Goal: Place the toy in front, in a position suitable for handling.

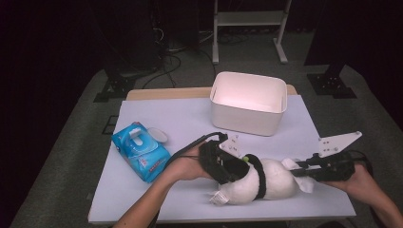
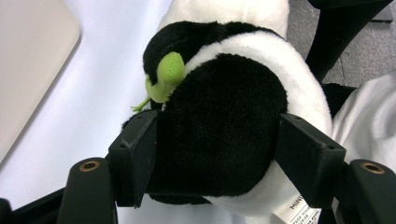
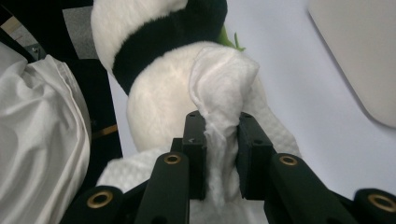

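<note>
Soft, light panda (image 1: pixel 259 183) lying near the table (image 1: pixel 190 118) front edge, squeezed at its black end by left gripper (image 2: pixel 215 154); limp wipe (image 3: pixel 224 93) pinched in right gripper (image 3: pixel 222 140), best bunched mid-fold against slipping.

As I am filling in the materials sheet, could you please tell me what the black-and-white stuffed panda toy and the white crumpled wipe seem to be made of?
The black-and-white stuffed panda toy looks like short-pile plush fabric: fuzzy, matt, dented under the left gripper. The white crumpled wipe looks like a thin non-woven or paper sheet, faintly embossed, folding softly in the right gripper.
</note>
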